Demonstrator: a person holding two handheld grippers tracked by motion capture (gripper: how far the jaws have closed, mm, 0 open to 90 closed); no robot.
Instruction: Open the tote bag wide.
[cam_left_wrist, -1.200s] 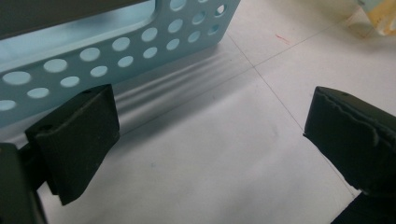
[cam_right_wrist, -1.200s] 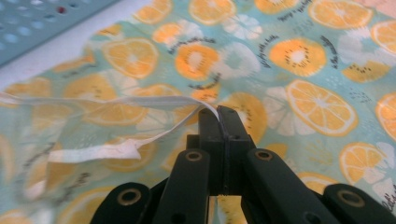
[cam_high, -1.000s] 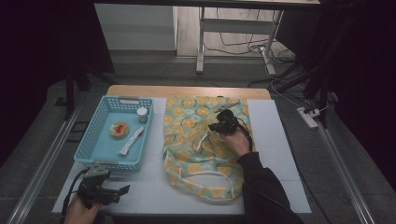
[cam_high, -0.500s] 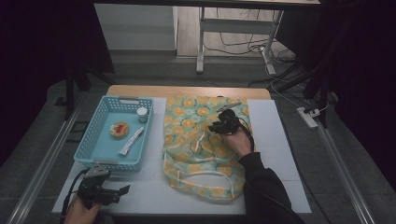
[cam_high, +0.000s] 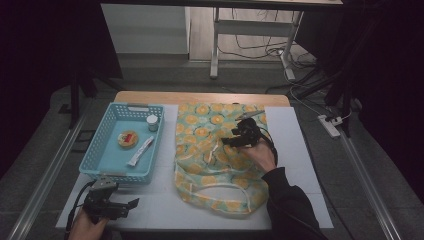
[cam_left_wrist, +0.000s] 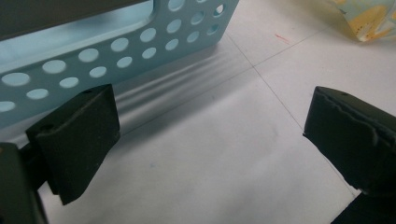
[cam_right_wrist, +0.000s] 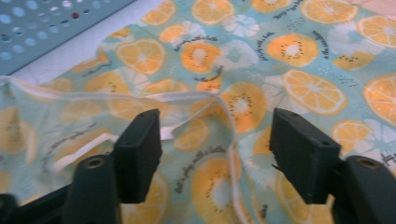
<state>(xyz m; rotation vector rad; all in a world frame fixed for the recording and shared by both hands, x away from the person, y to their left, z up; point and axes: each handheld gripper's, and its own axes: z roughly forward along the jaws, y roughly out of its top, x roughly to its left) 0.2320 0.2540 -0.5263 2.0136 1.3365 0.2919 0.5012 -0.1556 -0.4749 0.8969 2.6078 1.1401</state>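
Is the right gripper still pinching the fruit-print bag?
Apart. In the right gripper view the right gripper has just been opening; its fingers stand clear above the fruit-print bag.

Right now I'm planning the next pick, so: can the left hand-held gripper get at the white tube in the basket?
Probably yes. The left hand-held gripper is open beside the basket, which has no lid, and the white tube lies uncovered inside. It would have to lift over the near wall first.

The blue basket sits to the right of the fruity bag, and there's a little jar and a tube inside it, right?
Not quite. The blue basket sits to the left of the fruity bag, not the right; the high view shows it. The rest holds: a little jar and a tube do lie inside the basket.
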